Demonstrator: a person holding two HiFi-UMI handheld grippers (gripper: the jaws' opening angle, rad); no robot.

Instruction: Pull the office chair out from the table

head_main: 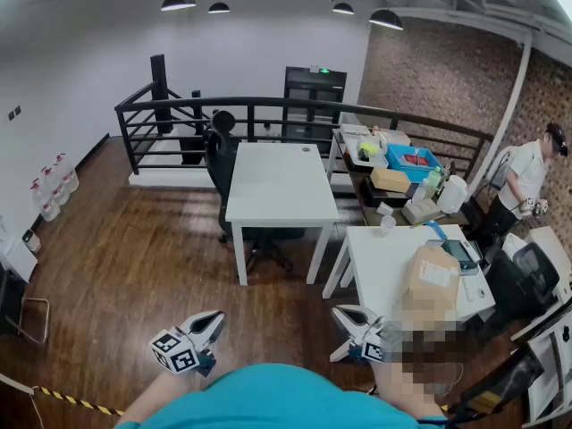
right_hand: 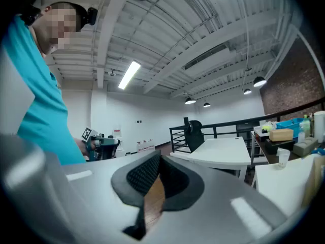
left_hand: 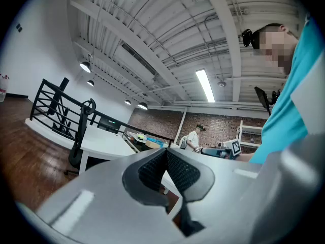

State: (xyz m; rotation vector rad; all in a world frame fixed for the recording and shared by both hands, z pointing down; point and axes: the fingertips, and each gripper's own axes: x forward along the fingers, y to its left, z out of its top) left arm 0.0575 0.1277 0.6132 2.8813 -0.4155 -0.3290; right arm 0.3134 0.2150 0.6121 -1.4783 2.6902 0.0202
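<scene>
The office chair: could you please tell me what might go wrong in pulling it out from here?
The left gripper and right gripper are shut and far from the chair; they must open to grip it. Its base lies under the table near a leg, so it may snag and jolt the table.

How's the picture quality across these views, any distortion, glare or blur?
Head view: heavy fisheye, so the railing bows; the white table is evenly lit and sharp. Left gripper view: the ceiling light glares, corners go black. Right gripper view: same black corners; the office chair is small but clear.
</scene>
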